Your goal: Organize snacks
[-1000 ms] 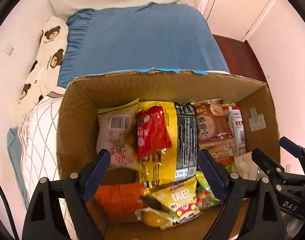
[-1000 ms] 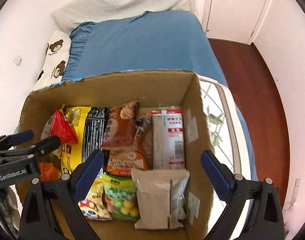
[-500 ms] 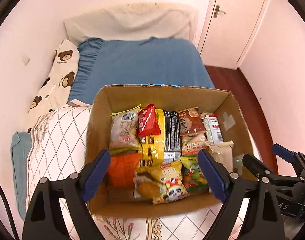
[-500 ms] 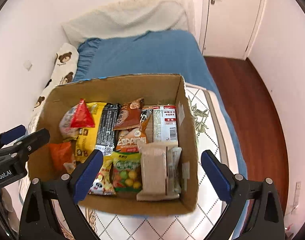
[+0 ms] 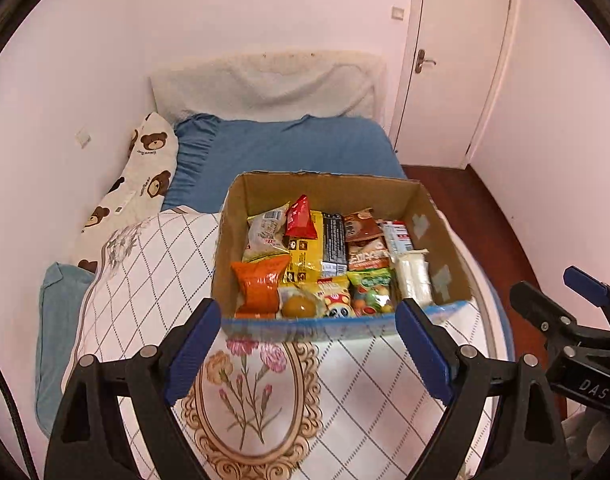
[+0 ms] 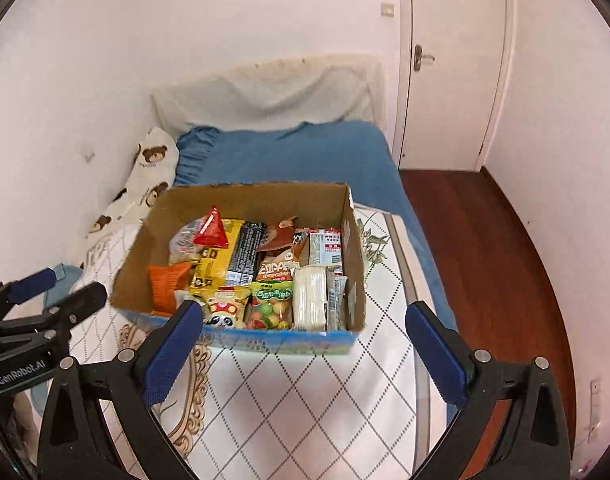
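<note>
A cardboard box (image 5: 337,188) sits on the bed, packed with several snack packets: an orange bag (image 5: 259,282), a red triangular packet (image 5: 301,218), a yellow bag (image 5: 303,254) and a white pack (image 5: 413,276). The box also shows in the right wrist view (image 6: 261,200). My left gripper (image 5: 307,330) is open and empty, hanging back from the box's near wall. My right gripper (image 6: 305,328) is open and empty, also short of the box. The right gripper also shows at the right edge of the left wrist view (image 5: 561,300).
The box rests on a white quilt with a diamond pattern (image 5: 145,264) over a blue sheet (image 5: 289,144). A bear-print pillow (image 5: 145,168) lies along the left wall. A white door (image 5: 457,60) and dark wood floor (image 6: 485,240) are to the right.
Both grippers have pulled back and up from inside the box. The box now looks smaller and farther away, with its blue near edge in view. Both stayed open.
</note>
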Demonstrator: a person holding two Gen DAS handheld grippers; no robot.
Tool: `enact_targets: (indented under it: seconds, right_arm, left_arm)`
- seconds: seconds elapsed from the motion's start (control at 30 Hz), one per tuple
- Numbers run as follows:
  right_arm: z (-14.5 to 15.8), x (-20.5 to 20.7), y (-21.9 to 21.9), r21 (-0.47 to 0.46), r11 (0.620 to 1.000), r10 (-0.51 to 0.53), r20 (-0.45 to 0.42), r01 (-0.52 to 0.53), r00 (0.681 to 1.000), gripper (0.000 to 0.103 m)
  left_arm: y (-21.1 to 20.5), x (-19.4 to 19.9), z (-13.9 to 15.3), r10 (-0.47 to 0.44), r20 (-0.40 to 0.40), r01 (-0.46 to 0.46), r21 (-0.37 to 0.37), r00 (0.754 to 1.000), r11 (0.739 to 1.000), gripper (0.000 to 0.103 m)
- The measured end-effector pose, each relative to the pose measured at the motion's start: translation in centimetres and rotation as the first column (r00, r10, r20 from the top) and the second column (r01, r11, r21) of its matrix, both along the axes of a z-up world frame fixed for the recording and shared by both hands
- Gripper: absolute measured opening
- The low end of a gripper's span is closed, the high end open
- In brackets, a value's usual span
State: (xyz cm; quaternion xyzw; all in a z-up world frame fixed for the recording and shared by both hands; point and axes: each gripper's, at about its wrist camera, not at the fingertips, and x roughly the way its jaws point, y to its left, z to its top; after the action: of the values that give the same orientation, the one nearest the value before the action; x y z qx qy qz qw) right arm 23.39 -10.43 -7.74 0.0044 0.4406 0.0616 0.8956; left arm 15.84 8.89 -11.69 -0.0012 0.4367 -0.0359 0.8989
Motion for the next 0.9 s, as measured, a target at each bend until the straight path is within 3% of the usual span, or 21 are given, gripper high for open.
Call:
enact_targets:
  seconds: [0.5, 0.9]
  right_arm:
    - [8.4, -11.4, -0.9, 0.016, 1.000, -0.016, 0.169, 0.013, 0.985, 0.103]
    - [9.9, -15.1, -0.7, 0.009, 1.000, 0.013, 0.170, -0.015, 0.985, 0.103]
  left_arm:
    - [0.6, -9.4, 4.0, 0.024, 0.090, -0.025, 0.018, 0.996, 1.000, 0.090]
    - [1.7, -12.3, 6.4, 0.064, 0.153, -0.065, 0.000, 0.986, 0.998, 0.090]
